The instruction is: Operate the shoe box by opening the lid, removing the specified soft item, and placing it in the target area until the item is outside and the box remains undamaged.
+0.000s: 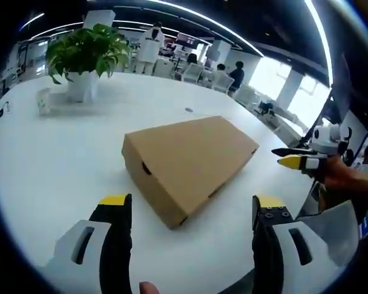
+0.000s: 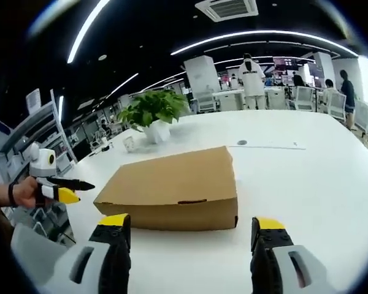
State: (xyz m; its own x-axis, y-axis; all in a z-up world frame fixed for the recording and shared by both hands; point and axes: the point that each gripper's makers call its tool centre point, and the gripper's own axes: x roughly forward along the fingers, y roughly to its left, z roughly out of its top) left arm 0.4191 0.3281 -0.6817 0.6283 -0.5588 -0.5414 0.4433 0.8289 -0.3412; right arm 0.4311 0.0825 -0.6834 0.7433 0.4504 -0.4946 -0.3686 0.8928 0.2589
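Observation:
A brown cardboard shoe box point(image 1: 187, 165) lies on the white table point(image 1: 55, 165) with its lid down. My left gripper point(image 1: 191, 205) is open, its yellow-tipped jaws standing just short of the box's near corner. In the right gripper view the same box point(image 2: 175, 187) sits ahead of my right gripper point(image 2: 191, 228), which is open and a little short of the box's long side. The right gripper point(image 1: 297, 158) also shows at the right of the left gripper view, held by a hand. The left gripper point(image 2: 67, 190) shows at the left of the right gripper view.
A potted green plant point(image 1: 86, 58) in a white pot stands at the far side of the table, also seen as a plant point(image 2: 153, 113) behind the box. A small white card point(image 1: 44, 101) stands near it. People and desks fill the office behind.

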